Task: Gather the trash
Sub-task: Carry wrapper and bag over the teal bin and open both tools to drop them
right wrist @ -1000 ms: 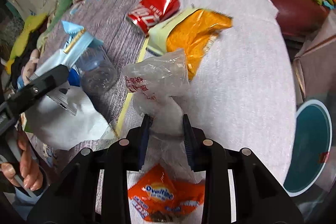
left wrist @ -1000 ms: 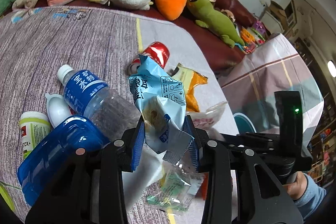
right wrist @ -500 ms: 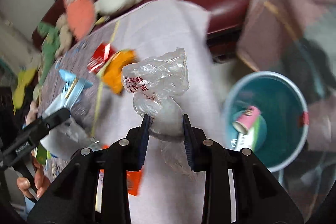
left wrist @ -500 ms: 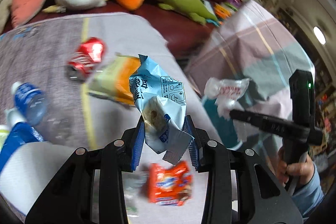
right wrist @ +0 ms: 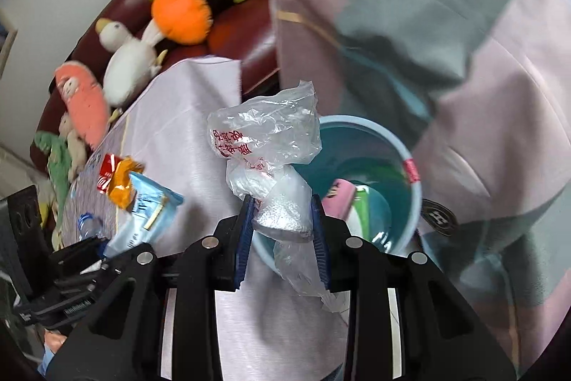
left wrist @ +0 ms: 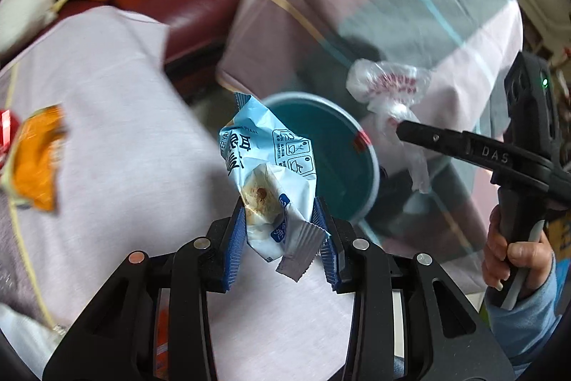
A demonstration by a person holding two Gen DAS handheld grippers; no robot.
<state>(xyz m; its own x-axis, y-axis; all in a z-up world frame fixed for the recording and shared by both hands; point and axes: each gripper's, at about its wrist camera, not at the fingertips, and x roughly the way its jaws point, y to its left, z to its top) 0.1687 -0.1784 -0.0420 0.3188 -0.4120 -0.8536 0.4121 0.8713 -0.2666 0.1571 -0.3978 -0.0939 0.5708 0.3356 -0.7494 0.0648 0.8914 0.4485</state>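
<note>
My left gripper (left wrist: 282,220) is shut on a crumpled light-blue snack wrapper (left wrist: 271,166), held above the table edge just left of a teal bin (left wrist: 335,152). My right gripper (right wrist: 282,220) is shut on a clear plastic bag with red print (right wrist: 264,134), which hangs over the near rim of the teal bin (right wrist: 410,202). A pink cup and a green-and-white item lie inside the bin. In the left wrist view the right gripper (left wrist: 399,127) and its plastic bag (left wrist: 389,84) hover above the bin's far side, with a hand on the handle.
An orange snack bag (left wrist: 35,159) and a red can (right wrist: 107,174) lie on the pale tablecloth (left wrist: 117,116). Plush toys (right wrist: 178,9) sit on a dark red sofa behind. A checked cloth (right wrist: 410,34) drapes beside the bin.
Both grippers swung from over the littered table to the teal bin at its edge, each keeping its item. The bottles and the orange packet have left the left wrist view.
</note>
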